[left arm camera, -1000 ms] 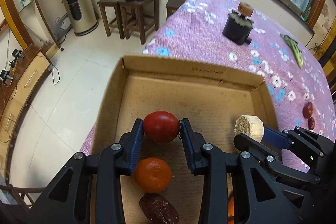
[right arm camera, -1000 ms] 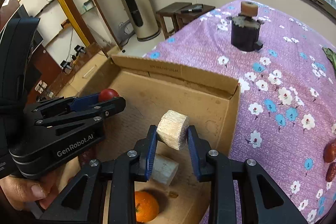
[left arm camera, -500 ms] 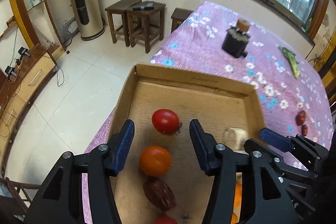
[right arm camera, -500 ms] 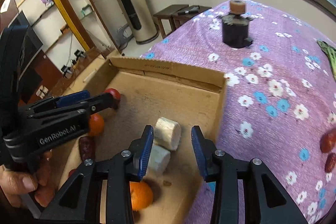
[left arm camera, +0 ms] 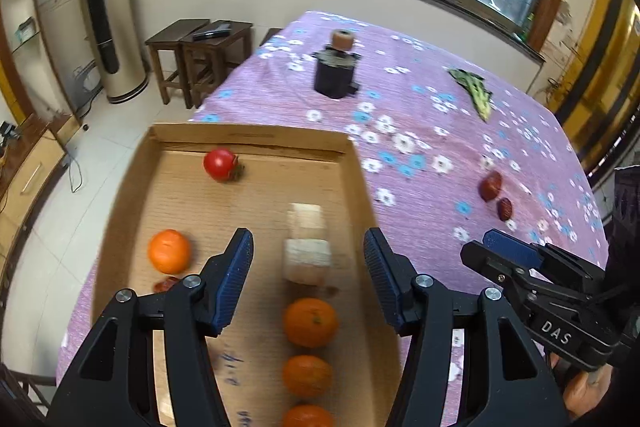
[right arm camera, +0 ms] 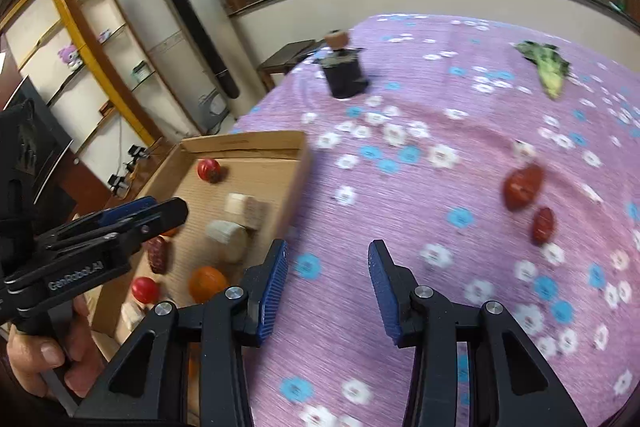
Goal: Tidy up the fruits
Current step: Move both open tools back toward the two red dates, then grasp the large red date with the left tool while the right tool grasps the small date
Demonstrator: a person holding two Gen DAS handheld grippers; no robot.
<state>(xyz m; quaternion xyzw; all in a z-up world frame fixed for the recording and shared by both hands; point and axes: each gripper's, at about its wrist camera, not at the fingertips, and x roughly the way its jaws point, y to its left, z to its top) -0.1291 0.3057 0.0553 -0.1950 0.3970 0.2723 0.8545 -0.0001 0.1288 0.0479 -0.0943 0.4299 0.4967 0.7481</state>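
Observation:
The cardboard box (left arm camera: pixel 352 163) holds a red tomato (left arm camera: pixel 219 164), several oranges (left arm camera: pixel 310 322) and two pale cut chunks (left arm camera: pixel 307 261). My left gripper (left arm camera: pixel 306 247) hovers above the box. Its jaws are opening with nothing between them. My right gripper (right arm camera: pixel 328 255) hangs over the purple flowered cloth just right of the box (right arm camera: pixel 248 143). Its jaws are also opening and empty. Farther right on the cloth lie a red fruit (right arm camera: pixel 522 187) and a dark red date (right arm camera: pixel 543 225). A hand holds the left gripper's handle at the lower left of the right wrist view.
A black device (left arm camera: pixel 336 71) with a wooden roll on top stands at the back of the table. A green vegetable (left arm camera: pixel 474 91) lies at the far right. Wooden stools (left arm camera: pixel 200 39) and tiled floor are beyond the table's left edge.
The left gripper let go of the tomato and the right let go of the pale chunk; both now lie in the box. Both grippers drew back and up, the right one swinging right over the cloth.

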